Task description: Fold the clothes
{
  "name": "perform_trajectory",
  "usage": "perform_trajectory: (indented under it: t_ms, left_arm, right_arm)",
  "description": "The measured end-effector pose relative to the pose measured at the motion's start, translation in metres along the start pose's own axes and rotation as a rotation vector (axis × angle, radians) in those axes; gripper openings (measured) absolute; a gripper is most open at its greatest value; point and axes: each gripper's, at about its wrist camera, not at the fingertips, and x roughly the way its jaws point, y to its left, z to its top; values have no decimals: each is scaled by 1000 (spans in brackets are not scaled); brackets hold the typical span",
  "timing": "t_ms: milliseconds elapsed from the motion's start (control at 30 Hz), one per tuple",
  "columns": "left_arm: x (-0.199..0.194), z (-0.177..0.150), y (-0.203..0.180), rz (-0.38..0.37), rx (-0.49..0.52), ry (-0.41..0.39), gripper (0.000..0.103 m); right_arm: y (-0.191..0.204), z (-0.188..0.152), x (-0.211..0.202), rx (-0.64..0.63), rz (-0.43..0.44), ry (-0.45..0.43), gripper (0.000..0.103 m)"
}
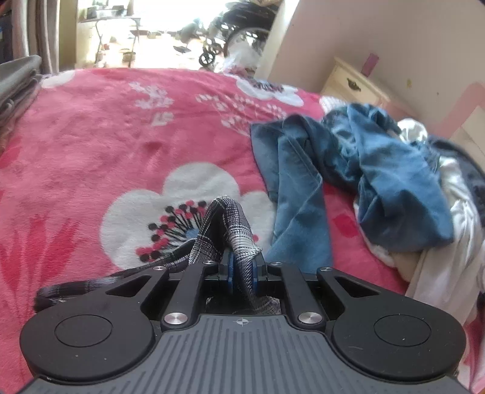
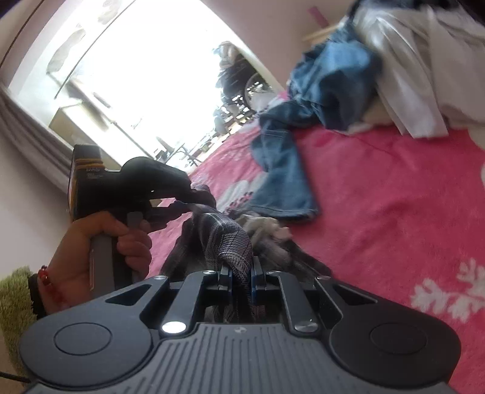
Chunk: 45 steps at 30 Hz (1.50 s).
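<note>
Blurred jeans (image 2: 318, 78), white garment (image 2: 424, 60) cut off at edge, doorway (image 1: 169, 24) overexposed

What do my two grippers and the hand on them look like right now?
Both grippers, left and right, are black: round side lobes, silver screws, blue pads on the jaws and a grey ribbed body. Seen from the right wrist, the left unit has a yellow-orange block on its grey handle; the hand wears a red bead bracelet and a fuzzy green sleeve.

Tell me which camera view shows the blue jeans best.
The left wrist view. There the blue jeans lie in sharp focus on the pink blanket, with legs, seams and crumpled top visible. The right wrist view shows them tilted and motion-blurred, with only one leg clear.
</note>
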Motion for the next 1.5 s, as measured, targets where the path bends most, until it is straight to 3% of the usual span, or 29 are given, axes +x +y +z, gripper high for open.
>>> perform_trajectory:
  t_ms: [100, 133, 267, 333, 467, 567, 633, 767, 867, 933, 1033, 1167, 1267, 1300, 1367, 1467, 1500]
  left_arm:
    - [7, 1, 3, -58, -10, 59, 33]
    - [3, 2, 5, -87, -17, 67, 34]
    - [-34, 9, 15, -221, -4, 5, 61]
    - [-61, 10, 26, -246, 15, -42, 65]
    - [-110, 1, 64, -203, 32, -94, 69]
    - [-131, -23, 92, -92, 73, -81, 69]
    - [-133, -48, 103, -22, 108, -46, 69]
    - [-119, -99, 110, -8, 84, 24, 67]
    - [-105, -126, 100, 30, 117, 13, 67]
    - [-94, -142, 94, 63, 145, 3, 67]
    - [-89, -151, 105, 40, 77, 12, 66]
    - [-90, -155, 116, 16, 4, -35, 67]
    - [-85, -160, 117, -5, -24, -72, 67]
    - [-83, -162, 117, -12, -32, -85, 67]
    - [-80, -170, 120, -28, -74, -108, 68]
    - [-80, -176, 121, -52, -76, -143, 69]
    - [-80, -176, 121, -60, -67, -147, 69]
  right_arm:
    - [-29, -3, 12, 116, 19, 15, 12]
    - [-43, -4, 16, 178, 34, 27, 12]
    - [-82, -9, 21, 383, 80, 51, 17]
    - [-89, -10, 15, 414, 73, 41, 27]
    - [-45, 5, 23, 165, 48, 47, 33]
    - [-8, 16, 31, -41, 30, 55, 33]
    - [17, 24, 37, -178, 19, 61, 33]
    - [66, 40, 47, -452, -5, 71, 29]
    - [87, 35, 82, -610, -64, 124, 19]
    - [73, 34, 106, -622, -157, 173, 18]
    - [48, 40, 124, -587, -255, 251, 18]
    - [85, 49, 103, -704, -180, 176, 18]
    - [115, 48, 110, -764, -67, 195, 18]
    - [117, 48, 121, -767, -66, 218, 18]
    - [112, 48, 155, -752, -108, 284, 17]
    - [89, 59, 199, -673, -298, 352, 20]
    - [91, 65, 199, -663, -306, 342, 20]
